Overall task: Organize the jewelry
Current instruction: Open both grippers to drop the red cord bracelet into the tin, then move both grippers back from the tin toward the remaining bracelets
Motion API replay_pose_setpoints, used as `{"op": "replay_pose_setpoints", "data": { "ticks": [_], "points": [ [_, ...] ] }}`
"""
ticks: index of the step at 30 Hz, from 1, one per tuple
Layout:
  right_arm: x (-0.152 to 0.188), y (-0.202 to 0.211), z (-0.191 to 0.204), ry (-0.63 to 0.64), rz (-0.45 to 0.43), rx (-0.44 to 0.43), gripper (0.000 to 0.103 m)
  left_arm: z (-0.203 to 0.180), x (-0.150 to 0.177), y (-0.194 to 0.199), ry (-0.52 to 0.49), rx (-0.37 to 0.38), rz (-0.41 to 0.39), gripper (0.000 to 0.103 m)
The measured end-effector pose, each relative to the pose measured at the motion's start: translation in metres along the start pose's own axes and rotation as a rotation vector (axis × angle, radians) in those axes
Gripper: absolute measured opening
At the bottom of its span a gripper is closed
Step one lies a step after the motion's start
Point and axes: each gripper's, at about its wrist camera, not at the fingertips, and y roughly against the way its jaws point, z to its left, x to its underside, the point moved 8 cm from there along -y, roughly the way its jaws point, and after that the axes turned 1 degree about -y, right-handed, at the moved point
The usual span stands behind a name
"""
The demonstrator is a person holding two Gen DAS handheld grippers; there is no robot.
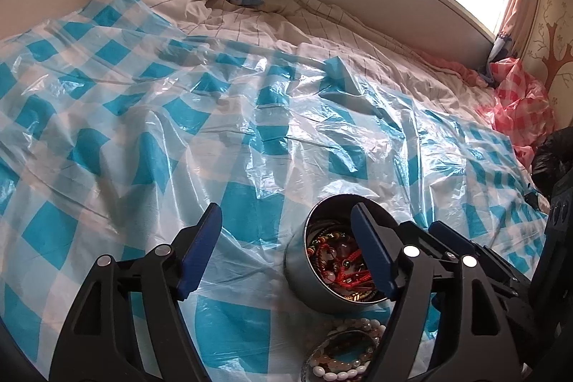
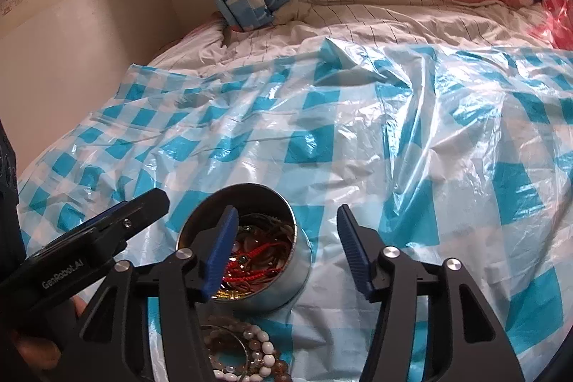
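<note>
Round metal tin [image 1: 333, 271], open, on a blue-checked plastic sheet [image 1: 250, 138] near the sheet's near edge, holding tangled bracelets [image 2: 258, 260] and red cord. Bead bracelets [image 2: 258, 353] lie just before it. Left gripper [image 1: 286, 246] and right gripper [image 2: 286, 249]: jaws wide, empty.

- The one readable text is "GenRoboT.AI" in white letters on the black body of the left gripper [image 2: 145, 203], seen at the lower left of the right wrist view (the letters run slanted along the casing).
- The last letters of that brand are small and blurred, so the ending may read a little differently.
- The left wrist view shows no readable text, label or number on anything.
</note>
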Motion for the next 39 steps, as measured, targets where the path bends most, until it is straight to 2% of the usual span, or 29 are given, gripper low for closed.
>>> {"op": "replay_pose_setpoints", "data": {
  "ticks": [8,19,23,32,39],
  "points": [
    [0.003,-0.002,-0.006,-0.019,0.013,0.016,0.067,-0.001,0.001,0.0,-0.017,-0.021,0.001,0.073],
    [0.006,-0.007,-0.009,-0.02,0.03,0.029,0.07,-0.006,0.001,0.002,-0.034,-0.018,-0.004,0.079],
    [0.006,-0.004,-0.005,0.007,0.016,0.036,0.075,-0.013,0.0,0.008,-0.073,-0.025,-0.024,0.081],
    [0.006,0.0,-0.005,0.038,0.015,0.071,0.075,-0.008,0.001,0.018,-0.08,-0.048,-0.053,0.081],
    [0.018,0.017,-0.02,0.074,0.058,0.129,0.075,-0.013,0.011,0.044,-0.153,-0.078,-0.088,0.081]
  ]
}}
